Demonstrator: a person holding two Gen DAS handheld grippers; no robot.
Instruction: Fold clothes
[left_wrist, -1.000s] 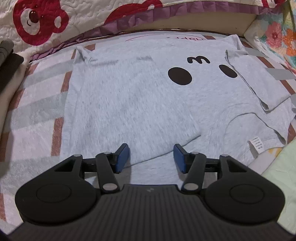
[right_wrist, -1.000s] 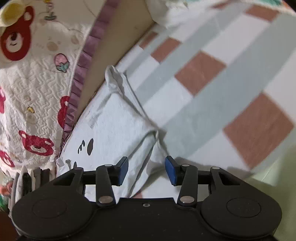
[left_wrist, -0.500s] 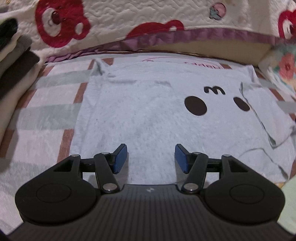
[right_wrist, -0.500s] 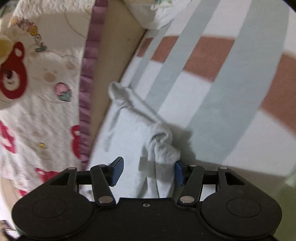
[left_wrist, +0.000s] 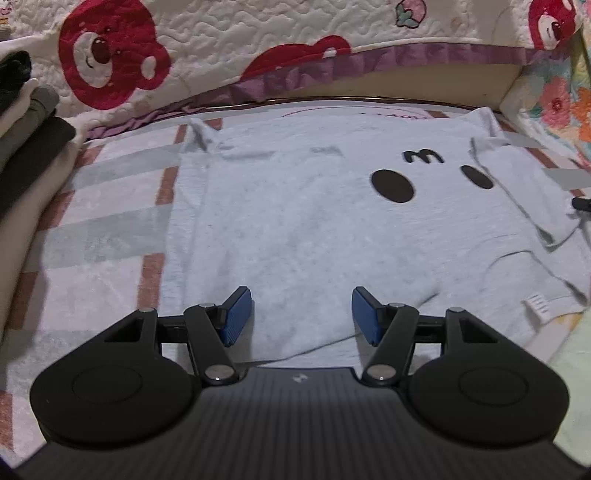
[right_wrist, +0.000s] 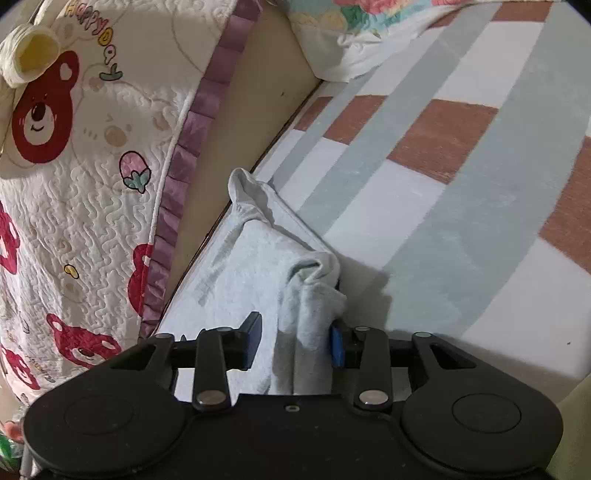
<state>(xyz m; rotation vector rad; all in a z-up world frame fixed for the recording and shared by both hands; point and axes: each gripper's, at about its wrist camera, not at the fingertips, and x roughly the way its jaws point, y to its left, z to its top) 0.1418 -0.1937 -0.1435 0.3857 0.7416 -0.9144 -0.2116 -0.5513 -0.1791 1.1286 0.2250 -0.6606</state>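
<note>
One grey T-shirt (left_wrist: 295, 221) on the checked blanket (left_wrist: 103, 229), just the one. Two black oval patches (left_wrist: 391, 186) printed on it. One white label (left_wrist: 537, 304). One bear-print quilt (left_wrist: 221, 48) behind. One stack of folded clothes (left_wrist: 26, 122) at left.

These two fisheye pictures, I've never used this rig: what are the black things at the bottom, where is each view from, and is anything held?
Each picture comes from a camera on a hand-held two-finger gripper, looking forward along its blue-padded fingers. In the left wrist view, the left gripper is open, hovering over a grey T-shirt spread flat on a checked blanket. In the right wrist view, the right gripper has a bunched fold of the shirt's edge between its fingers; the jaws have a gap, so the fold is not pinched. A bear-print quilt hangs behind.
</note>
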